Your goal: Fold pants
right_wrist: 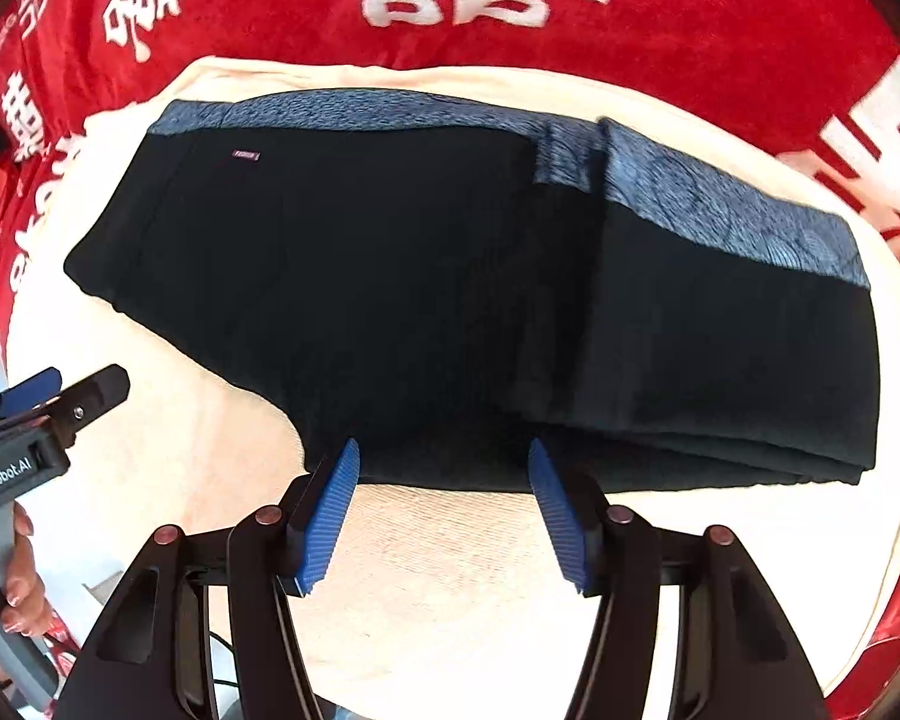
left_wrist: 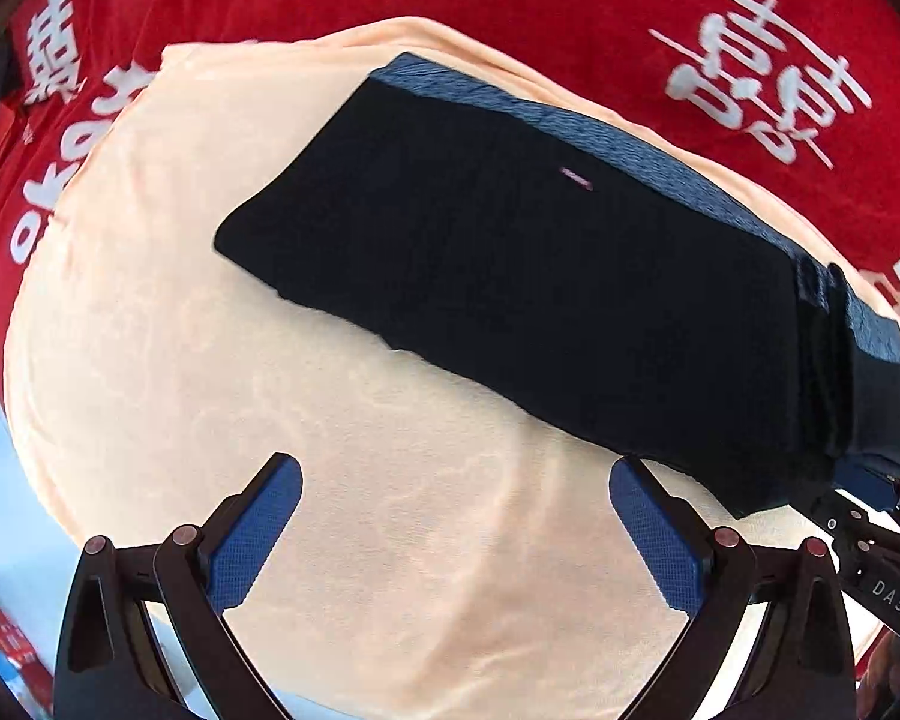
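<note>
The pants [right_wrist: 426, 300] lie folded into a compact dark block on a peach cloth [left_wrist: 342, 420] that covers the counter, with a red printed cloth [right_wrist: 690, 18] showing beyond its far edge. The block sits toward the far side of the peach cloth, and its blue patterned waistband [right_wrist: 390, 111] runs along the far edge of the bundle, probably so that the thicker band stays on the outside of the fold. At the right end of the bundle in the right wrist view a second layer is doubled over the first, its stacked edges showing along the near side, which suggests the legs have already been brought up over the seat. A small label [right_wrist: 245, 156] shows near the far left corner of the dark fabric. The right gripper [right_wrist: 444, 468] stands with its blue pads apart at the near edge of the bundle, nothing pinched between them; it looks to have let the cloth go rather than be about to take it, though that is only a judgement. The left gripper [left_wrist: 456, 480] hangs over bare peach cloth on the near side, jaws wide apart and empty, well clear of the pants. A person's hand [right_wrist: 21, 576] holds its handle at the lower left. The fold seems nearly or fully finished.
</note>
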The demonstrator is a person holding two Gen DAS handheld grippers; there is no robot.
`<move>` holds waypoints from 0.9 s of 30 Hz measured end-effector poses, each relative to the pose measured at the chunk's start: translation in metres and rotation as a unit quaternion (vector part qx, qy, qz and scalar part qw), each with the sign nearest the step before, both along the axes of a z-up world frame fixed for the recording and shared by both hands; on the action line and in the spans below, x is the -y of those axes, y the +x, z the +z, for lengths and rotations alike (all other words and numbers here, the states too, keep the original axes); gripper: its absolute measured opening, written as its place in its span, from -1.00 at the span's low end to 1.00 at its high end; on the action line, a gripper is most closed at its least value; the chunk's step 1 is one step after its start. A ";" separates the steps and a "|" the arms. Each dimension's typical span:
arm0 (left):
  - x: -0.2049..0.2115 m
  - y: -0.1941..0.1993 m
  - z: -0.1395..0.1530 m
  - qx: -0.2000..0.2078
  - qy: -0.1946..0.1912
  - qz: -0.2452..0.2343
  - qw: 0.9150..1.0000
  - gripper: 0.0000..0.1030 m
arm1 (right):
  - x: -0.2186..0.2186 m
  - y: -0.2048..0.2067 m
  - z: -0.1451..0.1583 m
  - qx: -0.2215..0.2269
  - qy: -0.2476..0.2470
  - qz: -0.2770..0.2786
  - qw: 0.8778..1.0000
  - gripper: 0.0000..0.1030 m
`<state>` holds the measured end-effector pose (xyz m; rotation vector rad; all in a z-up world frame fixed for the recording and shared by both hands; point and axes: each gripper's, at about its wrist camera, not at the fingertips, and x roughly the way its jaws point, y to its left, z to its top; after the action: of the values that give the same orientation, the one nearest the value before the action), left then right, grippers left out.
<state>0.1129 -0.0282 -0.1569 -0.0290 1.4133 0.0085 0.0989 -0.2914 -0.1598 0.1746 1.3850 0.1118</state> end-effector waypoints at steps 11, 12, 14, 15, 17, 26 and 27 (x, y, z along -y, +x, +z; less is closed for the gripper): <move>-0.021 0.007 -0.009 -0.010 -0.004 0.036 0.999 1.00 | -0.021 0.020 -0.011 -0.010 -0.018 0.049 0.999 0.42; -0.023 0.008 -0.011 -0.013 -0.007 0.040 0.999 1.00 | -0.023 0.021 -0.012 -0.012 -0.017 0.054 0.998 0.45; -0.026 0.011 -0.015 -0.019 -0.022 0.050 0.998 1.00 | -0.026 0.021 -0.015 -0.014 -0.021 0.063 0.998 0.49; -0.028 0.012 -0.016 -0.019 -0.032 0.055 0.998 1.00 | -0.027 0.021 -0.016 -0.014 -0.022 0.067 0.997 0.52; -0.034 0.015 -0.018 -0.016 -0.049 0.072 0.996 1.00 | -0.028 0.021 -0.017 -0.015 -0.023 0.070 0.997 0.54; -0.045 0.028 -0.022 0.001 -0.095 0.086 0.992 1.00 | -0.026 0.028 -0.024 -0.026 0.010 0.062 0.998 0.57; -0.047 0.029 -0.022 0.006 -0.107 0.092 0.990 1.00 | -0.024 0.029 -0.028 -0.037 0.018 0.051 0.998 0.57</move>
<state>0.1417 0.0190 -0.1790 -0.3352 1.3899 0.0093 0.1276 -0.2677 -0.1878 0.1383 1.4668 0.2175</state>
